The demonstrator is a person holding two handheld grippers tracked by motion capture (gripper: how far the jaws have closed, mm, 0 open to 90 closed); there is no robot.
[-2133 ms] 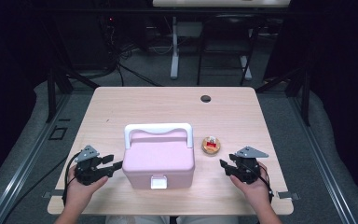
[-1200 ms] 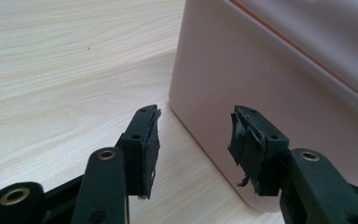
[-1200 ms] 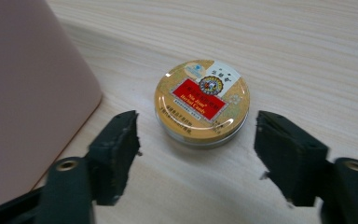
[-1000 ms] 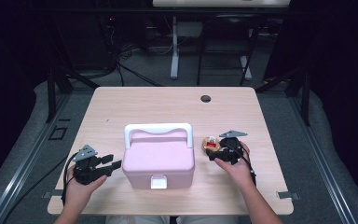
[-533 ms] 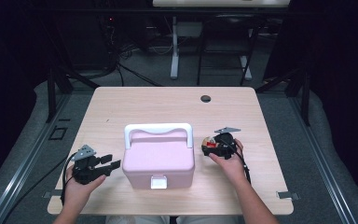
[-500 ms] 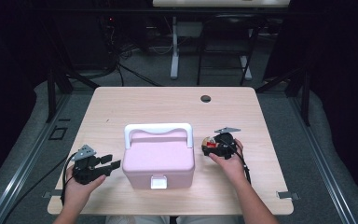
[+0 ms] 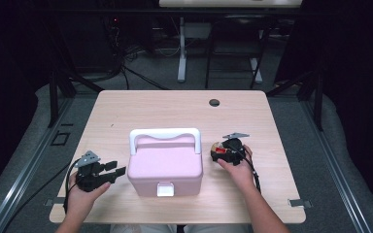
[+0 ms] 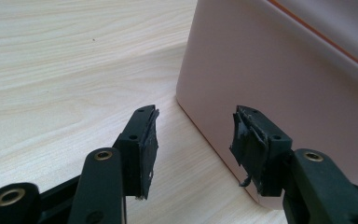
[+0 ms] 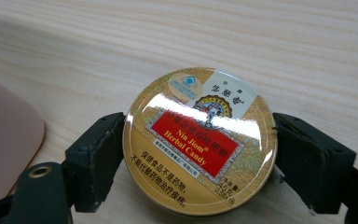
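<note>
Right gripper view: round candy tin point(image 9: 199, 142) on worktop point(image 9: 121, 42) beside pink case point(image 7: 165, 167), right gripper point(image 9: 199, 156) just closing onto its rim, grasp step; next, lift clear; left gripper point(image 8: 193, 140) open, idle.

The round candy tin point(image 9: 199, 142) carries the only readable print. On the red panel across its lid stands "Nin Jiom Herbal Candy" in pale letters. Below it, on the gold part, run two lines of Chinese characters, and near the lower rim a small "45g". More Chinese characters sit on the white patch at the top.
</note>
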